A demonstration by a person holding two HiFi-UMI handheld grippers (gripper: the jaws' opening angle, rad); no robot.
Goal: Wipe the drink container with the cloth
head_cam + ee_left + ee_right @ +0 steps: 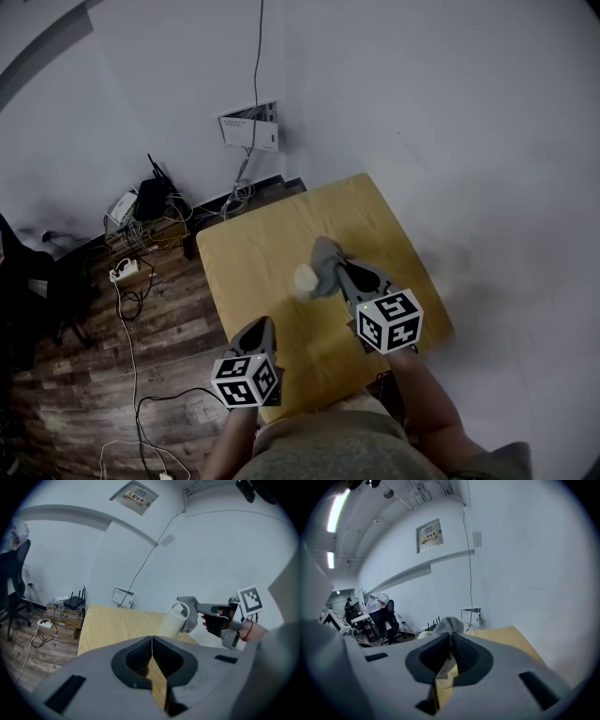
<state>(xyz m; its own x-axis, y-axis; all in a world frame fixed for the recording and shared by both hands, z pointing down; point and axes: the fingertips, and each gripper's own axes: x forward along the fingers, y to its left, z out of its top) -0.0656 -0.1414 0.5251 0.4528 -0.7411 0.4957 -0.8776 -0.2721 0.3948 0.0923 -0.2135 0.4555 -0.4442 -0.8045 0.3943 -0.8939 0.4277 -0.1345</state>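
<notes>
**Cloth on the cup, wiping under way, left tool idle**

Nearest the person, the left tool hangs over the near left edge of the surface. Its jaws are pressed together with nothing between them, so it takes no part in the work at this moment.

Further in, the right tool is pinching a grey cloth, which bunches out past its tips. The cloth is pressed to the right side of the pale cup, which sits about the middle of the surface. From the left gripper view the cup looks tilted, with its handle by the cloth; whether its base is flat on the surface cannot be told.

As a judgement, the wipe has begun on one side only. The side facing away from the cloth, the inside and the base look yet to be done, and nothing steadies the cup, so it could slide or tip under pressure.

The rest of the surface carries nothing that blocks the way. Beyond its far left corner, on the wooden floor, lie loose cables and a router. A wall box hangs on the wall behind.
</notes>
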